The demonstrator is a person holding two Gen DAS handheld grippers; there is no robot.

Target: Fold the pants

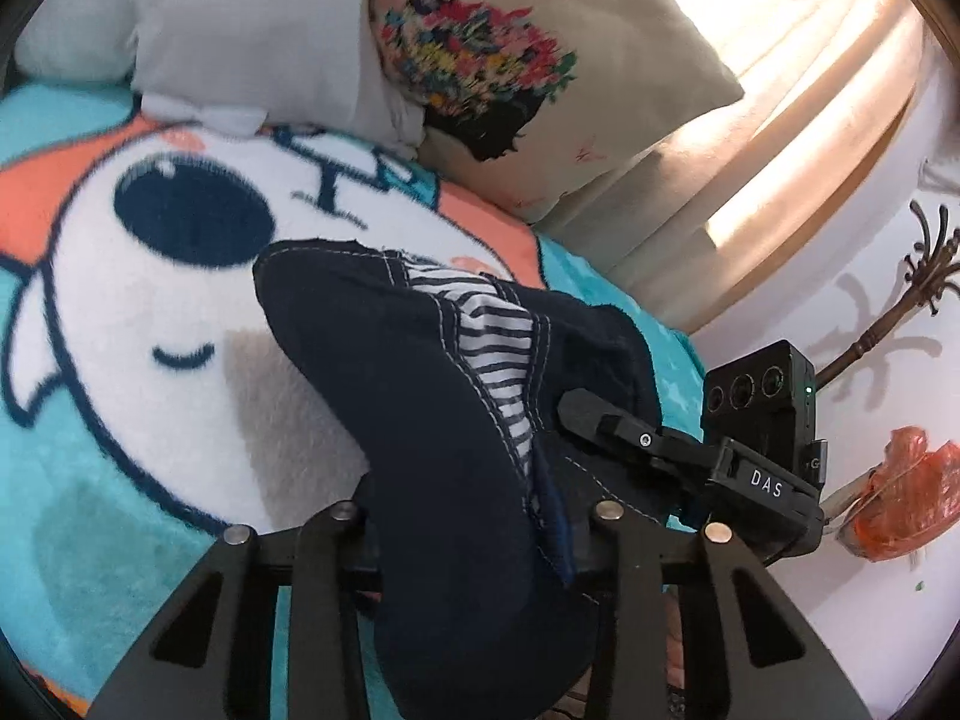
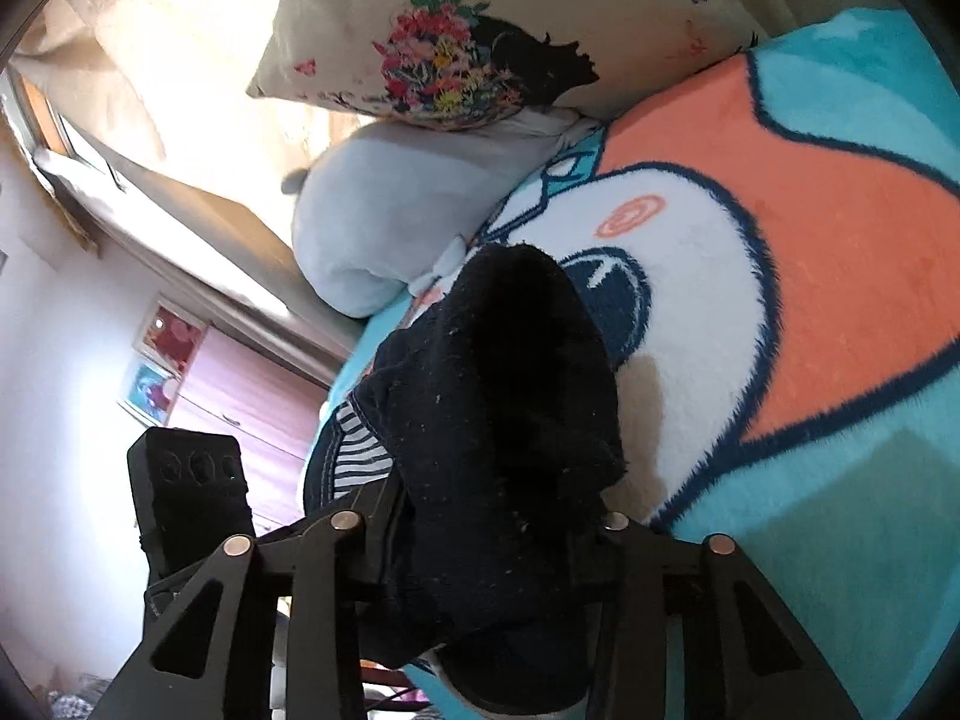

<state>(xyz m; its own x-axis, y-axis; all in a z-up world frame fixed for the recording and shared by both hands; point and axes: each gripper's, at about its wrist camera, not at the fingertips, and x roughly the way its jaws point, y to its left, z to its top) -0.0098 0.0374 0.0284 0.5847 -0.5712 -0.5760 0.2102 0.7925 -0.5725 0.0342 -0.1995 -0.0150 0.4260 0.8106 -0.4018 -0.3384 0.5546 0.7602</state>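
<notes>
Dark navy pants (image 1: 420,396) with a striped lining are bunched up above a cartoon-print blanket (image 1: 150,360). In the left wrist view the cloth fills the gap between the linkage arms of my left gripper (image 1: 474,516) and hides its fingertips; it looks shut on the pants. My right gripper (image 1: 606,423) comes in from the right and pinches the same bundle. In the right wrist view the pants (image 2: 510,396) fill the jaws of my right gripper (image 2: 486,528), fingertips hidden. The body of the left gripper (image 2: 186,492) shows at the lower left.
A grey pillow (image 1: 240,18) and a flowered pillow (image 1: 540,60) lie at the head of the bed. Curtains (image 1: 810,90) hang behind them. An orange plastic bag (image 1: 906,492) and a dark hook rack (image 1: 924,264) are by the white wall. A pink cabinet (image 2: 240,396) stands beyond the bed.
</notes>
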